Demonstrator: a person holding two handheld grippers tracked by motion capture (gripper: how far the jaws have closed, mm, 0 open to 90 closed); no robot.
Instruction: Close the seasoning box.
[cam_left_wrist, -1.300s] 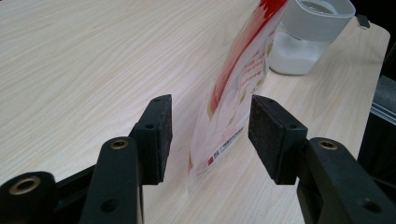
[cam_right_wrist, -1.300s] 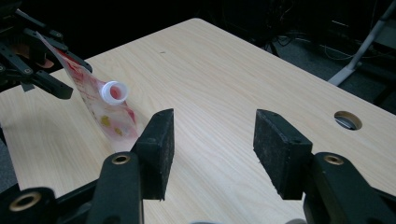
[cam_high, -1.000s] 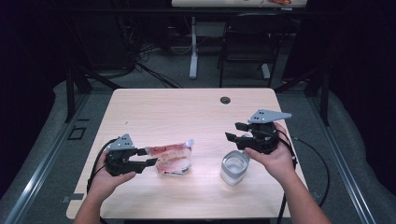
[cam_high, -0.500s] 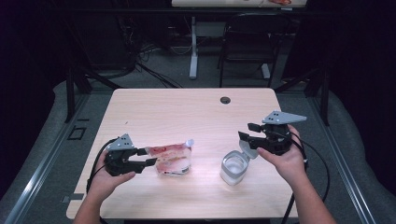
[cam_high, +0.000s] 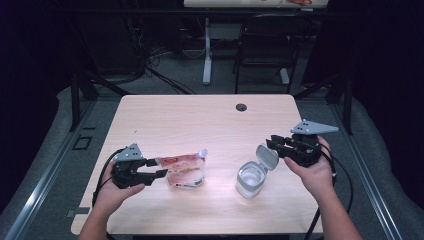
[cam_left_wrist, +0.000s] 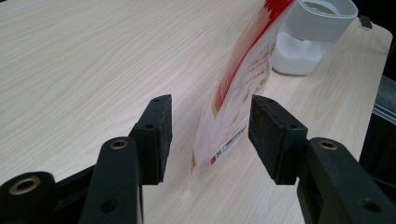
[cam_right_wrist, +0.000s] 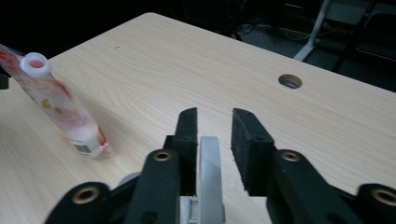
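Since the earlier frames, the right gripper (cam_high: 276, 145) has been drawn rightward and slightly down the table, its jaws have just been closing, and the hinged lid (cam_high: 266, 156) of the clear jar (cam_high: 251, 179), shut before, is now raised upright.

From the high view, the jar is seen on the right half of the wooden table (cam_high: 200, 120), a little white powder at its bottom, with the grey lid tipped up at its right rim. The right gripper's jaws are placed about the lid's top edge. On the left half, a red-and-white spouted pouch (cam_high: 182, 169) is leaned over, white spout up and toward the jar, its lower end between the jaws of the left gripper (cam_high: 161, 167). A round cable hole (cam_high: 241, 107) is set near the far edge, well apart from everything. Bare wood lies between pouch and jar.

In the left gripper view, the pads (cam_left_wrist: 161, 135) are held spread, with the pouch's sealed bottom edge (cam_left_wrist: 233, 107) between them and touched by neither. Beyond it the jar (cam_left_wrist: 308, 35) is seen.

In the right gripper view, the lid (cam_right_wrist: 211, 172) is stood edge-on between narrowed jaws; the left pad (cam_right_wrist: 189, 140) lies against it, while a gap is seen before the right pad. The pouch (cam_right_wrist: 60, 107) lies far left, the hole (cam_right_wrist: 290, 81) beyond.
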